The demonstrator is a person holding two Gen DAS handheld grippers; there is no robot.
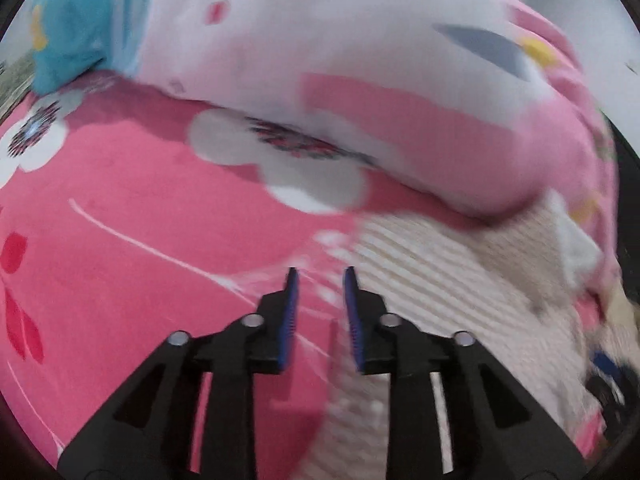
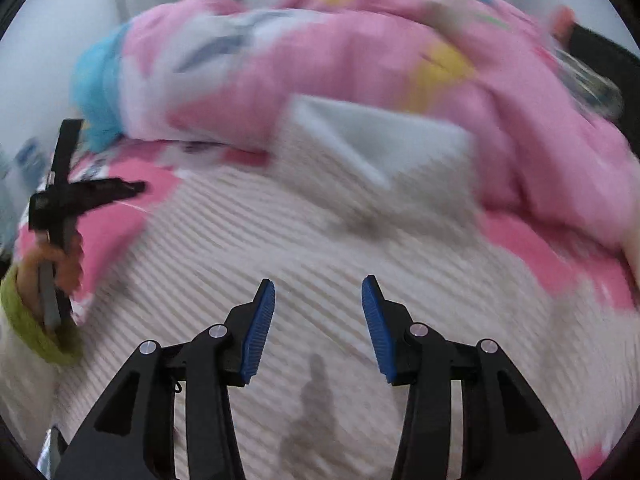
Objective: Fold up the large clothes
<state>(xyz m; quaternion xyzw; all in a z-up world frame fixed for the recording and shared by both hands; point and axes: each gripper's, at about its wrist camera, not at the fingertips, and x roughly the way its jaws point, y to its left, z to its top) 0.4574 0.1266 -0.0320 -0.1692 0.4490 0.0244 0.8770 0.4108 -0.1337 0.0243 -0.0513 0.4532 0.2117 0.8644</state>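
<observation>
A cream ribbed knit garment (image 2: 304,248) lies spread on a pink flowered bedsheet (image 1: 120,216). It also shows in the left wrist view (image 1: 432,280), at the right. My right gripper (image 2: 318,292) is open and empty, just above the middle of the garment. My left gripper (image 1: 320,280) is open and empty, with a narrower gap, above the garment's left edge where it meets the sheet. The left gripper also shows in the right wrist view (image 2: 138,188), held by a hand in a green-cuffed sleeve. Both views are blurred.
A bulky pink and white quilt (image 1: 360,80) is heaped along the back of the bed, also in the right wrist view (image 2: 360,64). A blue patterned cloth (image 1: 76,28) lies at the back left. A pale wall stands behind.
</observation>
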